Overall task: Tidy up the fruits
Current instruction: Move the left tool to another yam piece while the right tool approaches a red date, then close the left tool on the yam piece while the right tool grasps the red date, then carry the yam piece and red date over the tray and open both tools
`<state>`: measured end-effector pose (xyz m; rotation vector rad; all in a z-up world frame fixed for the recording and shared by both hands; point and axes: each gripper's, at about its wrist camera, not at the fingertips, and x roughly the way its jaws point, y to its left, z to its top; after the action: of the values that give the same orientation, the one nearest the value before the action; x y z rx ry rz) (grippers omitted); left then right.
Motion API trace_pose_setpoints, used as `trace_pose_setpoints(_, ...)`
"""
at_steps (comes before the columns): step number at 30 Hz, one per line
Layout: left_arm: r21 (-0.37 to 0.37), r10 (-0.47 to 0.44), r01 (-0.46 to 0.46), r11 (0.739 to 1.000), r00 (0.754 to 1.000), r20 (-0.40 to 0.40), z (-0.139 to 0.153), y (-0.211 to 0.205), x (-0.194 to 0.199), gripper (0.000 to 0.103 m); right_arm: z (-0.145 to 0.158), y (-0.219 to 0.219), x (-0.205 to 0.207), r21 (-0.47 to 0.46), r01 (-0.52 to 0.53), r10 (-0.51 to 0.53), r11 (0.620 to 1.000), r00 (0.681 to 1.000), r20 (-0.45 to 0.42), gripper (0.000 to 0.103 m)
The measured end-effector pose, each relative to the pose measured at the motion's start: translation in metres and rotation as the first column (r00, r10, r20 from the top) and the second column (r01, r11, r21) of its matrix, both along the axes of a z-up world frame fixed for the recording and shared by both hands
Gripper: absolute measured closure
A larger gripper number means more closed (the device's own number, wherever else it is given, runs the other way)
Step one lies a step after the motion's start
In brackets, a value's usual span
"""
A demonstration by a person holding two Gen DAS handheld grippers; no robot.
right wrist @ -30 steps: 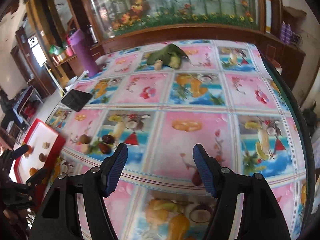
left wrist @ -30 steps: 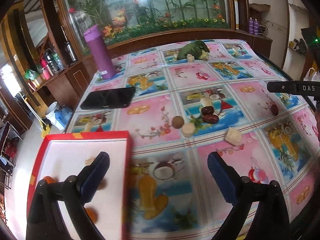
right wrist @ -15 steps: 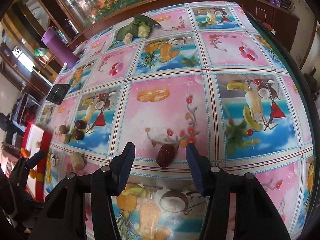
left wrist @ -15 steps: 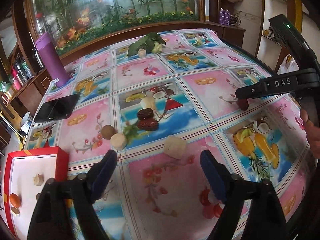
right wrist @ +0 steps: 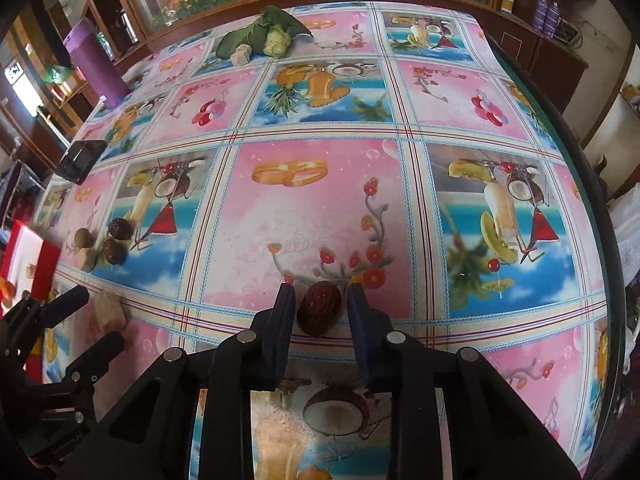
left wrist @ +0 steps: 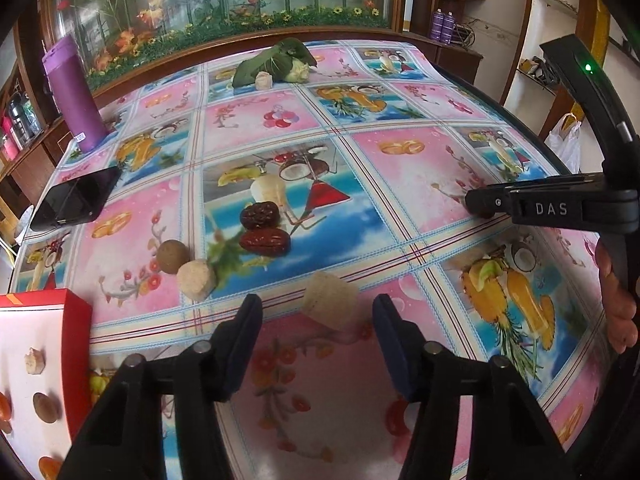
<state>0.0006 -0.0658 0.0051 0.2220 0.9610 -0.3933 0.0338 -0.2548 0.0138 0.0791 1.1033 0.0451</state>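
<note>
Right tongs [right wrist: 320,300]: apart, straddling a red date [right wrist: 320,309] low centre, gaps either side. Left tongs [left wrist: 318,312]: wide, pale chunk [left wrist: 331,305] between. Red tray [left wrist: 48,364] lower left. Phone [left wrist: 76,199] and purple bottle [left wrist: 76,94] at the left worktop [left wrist: 400,176] edge; cabinet beyond.

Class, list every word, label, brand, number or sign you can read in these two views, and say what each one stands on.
"DAS": white letters on the side of the right gripper, seen from the left wrist view.
Small white label at the foot of the purple bottle: too small to read.
Bright sign on the far left wall in the right wrist view: blurred, unreadable.
No readable words on the fruit-print tablecloth.
</note>
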Motion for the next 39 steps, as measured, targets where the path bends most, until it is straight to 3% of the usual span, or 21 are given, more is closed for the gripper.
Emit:
trace_pose_setpoints(7,-0.018,-0.020,0.020,1.000,1.000,-0.008,-0.004,-0.005,0.001,0.066,-0.001,0.013,-0.002,-0.107,-0.024,0.027,0.994,0.999,0.027,0.082)
trace_pose_setpoints(11,-0.021,-0.017,0.017,1.000,1.000,-0.001,-0.004,-0.004,0.002,0.071,-0.001,0.018,-0.004,-0.143,-0.031,0.037,0.989,0.998,0.042,0.082)
trace_pose_setpoints(17,-0.041,0.007,-0.006,0.999,1.000,0.013,0.001,0.003,-0.002,0.071,0.000,0.016,-0.003,-0.090,-0.025,0.029,0.996,0.999,0.044,0.083)
trace_pose_setpoints(25,-0.079,0.089,-0.080,0.994,0.989,0.118,0.043,0.055,-0.032,0.072,0.011,0.037,-0.009,0.009,-0.088,0.086,0.996,0.990,0.114,0.083)
trace_pose_setpoints(33,-0.082,0.243,-0.230,0.970,0.946,0.212,0.073,0.143,-0.074,0.072,0.031,0.097,-0.022,0.175,-0.207,0.171,0.963,0.965,0.200,0.083)
trace_pose_setpoints(39,-0.061,0.391,-0.389,0.919,0.886,0.251,0.076,0.221,-0.104,0.072,0.046,0.183,-0.036,0.230,-0.359,0.293,0.904,0.915,0.278,0.083)
